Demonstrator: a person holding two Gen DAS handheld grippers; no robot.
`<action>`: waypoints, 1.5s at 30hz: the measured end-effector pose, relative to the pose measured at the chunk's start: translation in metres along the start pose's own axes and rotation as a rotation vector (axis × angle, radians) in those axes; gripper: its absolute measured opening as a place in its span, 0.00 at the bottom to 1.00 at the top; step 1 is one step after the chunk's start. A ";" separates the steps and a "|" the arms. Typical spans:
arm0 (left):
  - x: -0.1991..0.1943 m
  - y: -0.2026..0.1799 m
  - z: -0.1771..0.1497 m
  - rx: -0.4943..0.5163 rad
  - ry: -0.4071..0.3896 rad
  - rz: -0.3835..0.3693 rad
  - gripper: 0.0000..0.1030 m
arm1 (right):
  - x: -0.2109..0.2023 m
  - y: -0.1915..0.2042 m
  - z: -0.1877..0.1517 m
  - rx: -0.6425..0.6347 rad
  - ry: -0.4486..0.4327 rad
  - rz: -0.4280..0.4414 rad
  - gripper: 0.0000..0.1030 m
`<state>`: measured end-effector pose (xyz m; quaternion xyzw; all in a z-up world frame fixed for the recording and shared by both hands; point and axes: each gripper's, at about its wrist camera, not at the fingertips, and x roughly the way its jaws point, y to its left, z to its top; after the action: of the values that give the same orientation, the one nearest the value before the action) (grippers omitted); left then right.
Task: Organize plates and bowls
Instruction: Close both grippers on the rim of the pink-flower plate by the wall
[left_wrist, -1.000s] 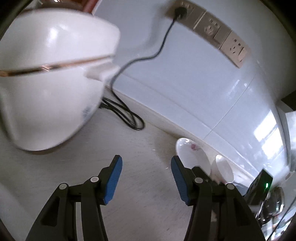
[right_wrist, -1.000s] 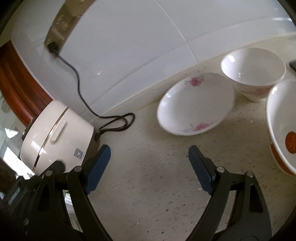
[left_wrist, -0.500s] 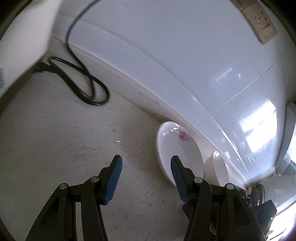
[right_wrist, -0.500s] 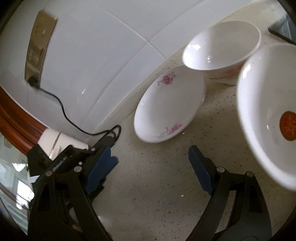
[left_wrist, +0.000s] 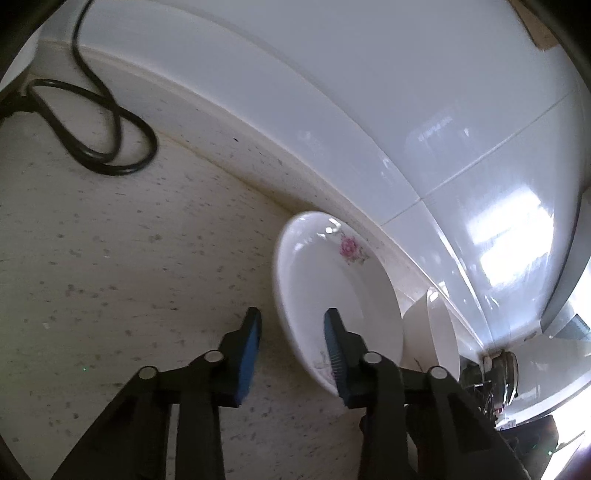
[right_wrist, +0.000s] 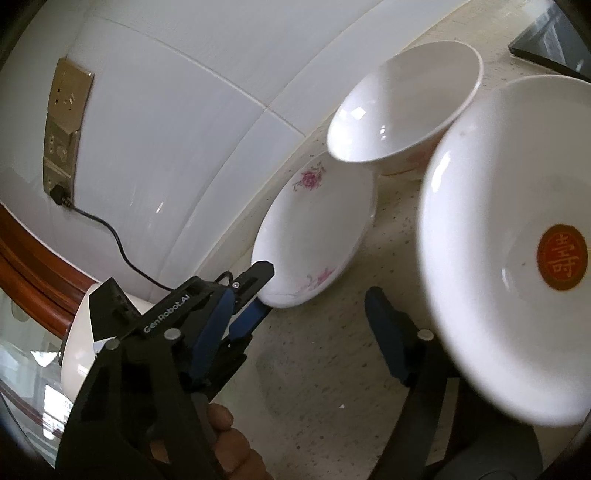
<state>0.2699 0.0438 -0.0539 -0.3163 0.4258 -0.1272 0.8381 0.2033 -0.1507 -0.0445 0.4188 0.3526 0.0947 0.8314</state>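
The left claw (left_wrist: 291, 332) gapes around the near rim of the flowered plate (left_wrist: 332, 291) — pads either side, not yet pinching. The right claw (right_wrist: 295, 332) hangs wide open, empty, beside the red-stamped bowl (right_wrist: 517, 240). Farther back on the speckled table (left_wrist: 110, 277), a plain bowl (right_wrist: 402, 110) sits by the tiled wall (left_wrist: 369, 92).

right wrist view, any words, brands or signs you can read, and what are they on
"GenRobot.AI": white lettering on the black body of the left gripper, seen in the right wrist view.
"壽": a gold character in a red roundel inside the large white bowl.
Rice cooker: a small label shows, too blurred to read.
Floral plate and plain bowl: flowers only, no text.
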 end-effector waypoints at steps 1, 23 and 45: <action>0.001 0.000 -0.001 0.002 0.013 0.002 0.17 | 0.000 -0.001 0.000 0.002 0.003 -0.003 0.70; -0.076 0.045 -0.041 -0.058 0.000 0.096 0.13 | 0.006 0.028 -0.005 -0.302 0.069 -0.278 0.60; -0.104 0.052 -0.060 0.055 -0.123 0.233 0.15 | 0.025 0.051 -0.035 -0.547 0.207 -0.253 0.22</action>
<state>0.1566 0.1083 -0.0471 -0.2487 0.4040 -0.0209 0.8801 0.2049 -0.0850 -0.0320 0.1205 0.4460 0.1240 0.8782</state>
